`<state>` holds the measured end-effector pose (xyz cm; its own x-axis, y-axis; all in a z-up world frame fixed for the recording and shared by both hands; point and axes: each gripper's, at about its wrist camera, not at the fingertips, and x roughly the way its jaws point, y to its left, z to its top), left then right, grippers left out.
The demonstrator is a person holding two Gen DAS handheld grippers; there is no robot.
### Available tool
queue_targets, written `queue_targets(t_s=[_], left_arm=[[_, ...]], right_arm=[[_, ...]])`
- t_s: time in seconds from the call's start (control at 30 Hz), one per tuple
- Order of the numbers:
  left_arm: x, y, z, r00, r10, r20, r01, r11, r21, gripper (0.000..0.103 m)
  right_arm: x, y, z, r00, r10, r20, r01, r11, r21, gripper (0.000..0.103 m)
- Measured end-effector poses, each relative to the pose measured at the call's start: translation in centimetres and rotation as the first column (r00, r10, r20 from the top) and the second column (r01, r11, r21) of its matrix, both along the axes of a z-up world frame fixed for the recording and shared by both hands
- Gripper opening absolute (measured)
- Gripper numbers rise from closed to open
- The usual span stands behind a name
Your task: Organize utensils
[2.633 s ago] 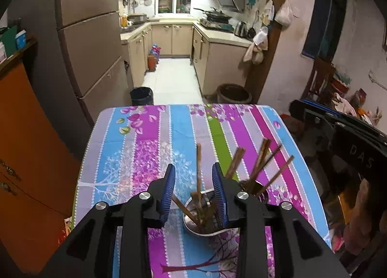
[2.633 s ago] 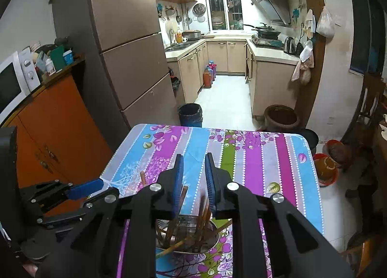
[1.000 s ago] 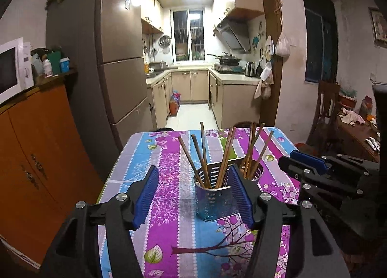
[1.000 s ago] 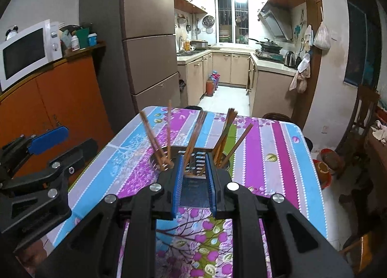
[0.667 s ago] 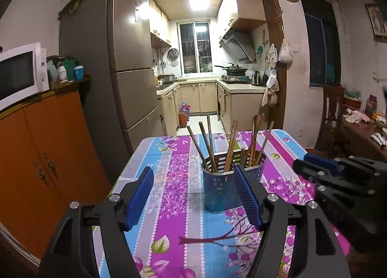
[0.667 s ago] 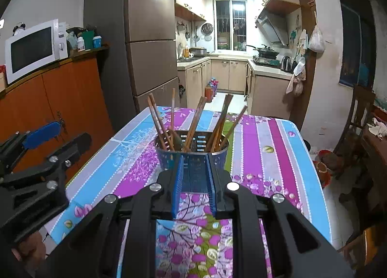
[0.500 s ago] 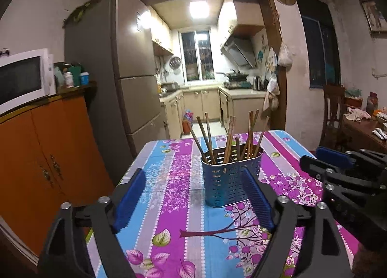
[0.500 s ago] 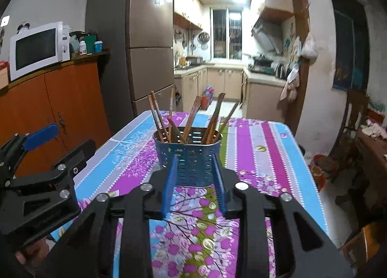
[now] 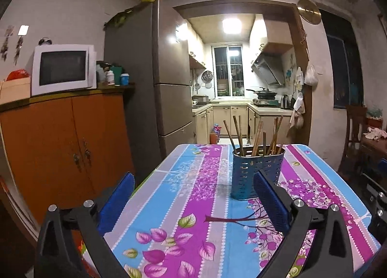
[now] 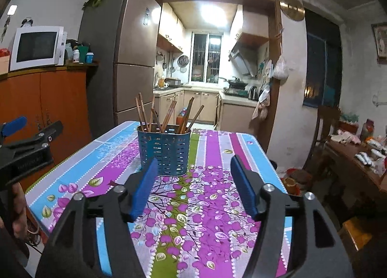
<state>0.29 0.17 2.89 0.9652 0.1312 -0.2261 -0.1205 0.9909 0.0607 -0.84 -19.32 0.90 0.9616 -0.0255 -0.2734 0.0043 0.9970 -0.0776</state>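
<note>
A blue perforated metal utensil holder (image 9: 256, 173) (image 10: 164, 149) stands upright on the table, filled with several brown wooden chopsticks (image 9: 254, 135) (image 10: 164, 113). My left gripper (image 9: 193, 190) hovers low over the near table edge, short of the holder, its jaws opening wide with nothing between them. My right gripper (image 10: 193, 178) sits back from the holder too, jaws opening and empty. The left gripper's body (image 10: 26, 149) shows at the left edge of the right wrist view, held by a hand (image 10: 17, 207).
The table wears a striped floral cloth (image 9: 193, 217) (image 10: 212, 205) in blue, purple and green. An orange cabinet (image 9: 65, 142) with a white microwave (image 9: 63, 68) stands left, a tall fridge (image 9: 154, 89) behind it. A wooden chair (image 10: 324, 127) and cluttered side table (image 10: 358, 147) are right.
Both grippers pulled back and dropped lower, away from the holder, which now stands free on the table. Both sets of jaws spread wider; the right went from nearly shut to open.
</note>
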Motion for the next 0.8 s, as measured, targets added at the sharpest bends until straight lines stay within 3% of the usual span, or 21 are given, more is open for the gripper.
queue_targets(t_s=[0.17,0.3,0.6,0.8], left_arm=[[-1.8,0.5,-0.8,1.0,-0.002,-0.009,0.002,1.0,-0.017,0.098],[-2.9,0.8,-1.1,1.0,0.017,0.009,-0.017,1.0,-0.021,0.098],[-3.4,-0.4,-1.3,0.999,0.0,-0.033,0.003,0.997,0.073,0.098],[-3.6,-0.2,-0.9,1.0,0.007,-0.017,-0.006,0.999,0.04,0.098]], right_arm=[[-2.0,-0.1,-0.2,0.998,-0.027,0.06,0.028,0.999,-0.024,0.079],[-2.7,-0.8,-0.3,0.997,-0.032,0.076,0.031,0.999,0.008,0.098],[-3.1,-2.0,-0.1,0.995,-0.078,0.058,0.073,0.995,0.074,0.098],[-3.2,-1.6,-0.1,0.996,-0.076,0.056,0.072,0.995,0.064,0.098]])
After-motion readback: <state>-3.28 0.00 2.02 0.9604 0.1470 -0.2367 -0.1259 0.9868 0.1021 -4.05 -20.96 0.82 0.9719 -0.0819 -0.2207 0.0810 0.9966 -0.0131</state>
